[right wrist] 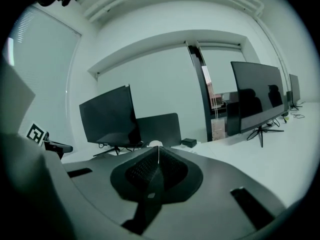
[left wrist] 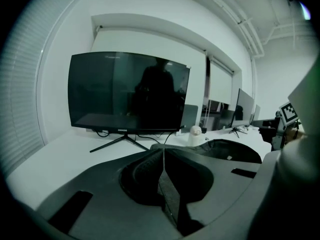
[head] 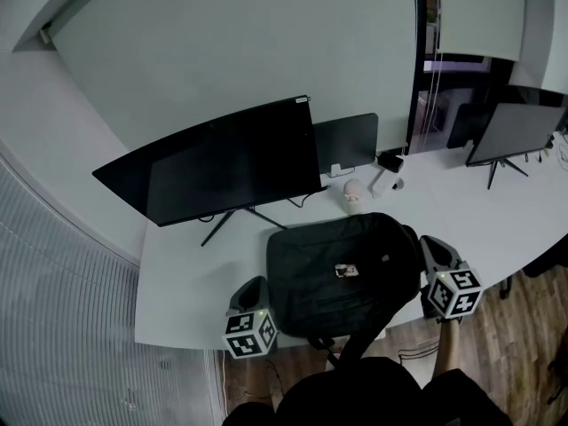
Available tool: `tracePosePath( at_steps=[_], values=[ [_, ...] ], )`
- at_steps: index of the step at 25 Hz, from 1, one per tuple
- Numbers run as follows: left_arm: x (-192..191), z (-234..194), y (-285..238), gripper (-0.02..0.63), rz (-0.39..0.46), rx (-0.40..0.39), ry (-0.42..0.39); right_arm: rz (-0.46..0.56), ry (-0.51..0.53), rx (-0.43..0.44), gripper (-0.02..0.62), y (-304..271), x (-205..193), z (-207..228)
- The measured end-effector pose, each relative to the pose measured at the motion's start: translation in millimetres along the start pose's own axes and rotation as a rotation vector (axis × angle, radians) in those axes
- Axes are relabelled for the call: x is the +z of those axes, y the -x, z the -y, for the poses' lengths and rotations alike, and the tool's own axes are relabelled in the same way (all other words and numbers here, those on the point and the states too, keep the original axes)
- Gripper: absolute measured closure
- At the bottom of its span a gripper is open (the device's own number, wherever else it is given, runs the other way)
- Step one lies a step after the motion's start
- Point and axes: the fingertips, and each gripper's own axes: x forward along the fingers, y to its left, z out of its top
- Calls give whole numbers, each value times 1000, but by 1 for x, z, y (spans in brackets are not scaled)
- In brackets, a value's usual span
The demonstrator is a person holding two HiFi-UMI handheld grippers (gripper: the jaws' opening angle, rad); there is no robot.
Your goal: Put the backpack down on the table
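Across the middle of the head view, a smooth white table (head: pixel 191 282), with bare room at lower left and far right. Upper left of centre, a wide curved black monitor (head: pixel 222 162) on thin legs. Lower centre, flat by the front edge: the black fabric backpack (head: pixel 342 269), soft and rounded. Just beside its left side, the left gripper (head: pixel 253 287); just beside its right side, the right gripper (head: pixel 432 245). Both with jaws pressed together, nothing between. Behind the backpack, a small white rounded object (head: pixel 353 193).

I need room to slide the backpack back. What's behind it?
A small white object stands behind the backpack, then a monitor and a dark panel. The table under the backpack is covered.
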Motion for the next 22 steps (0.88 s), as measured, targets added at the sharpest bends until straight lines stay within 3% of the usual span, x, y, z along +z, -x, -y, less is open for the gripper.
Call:
tracePosePath(
  at_steps=[10,22],
  values=[
    [44,14,36,589,134,-23,-91,124,32,52,581,20,35,-21],
    [51,4,56,590,202,26,-93,164,58,75,583,36,43,-31]
  ],
)
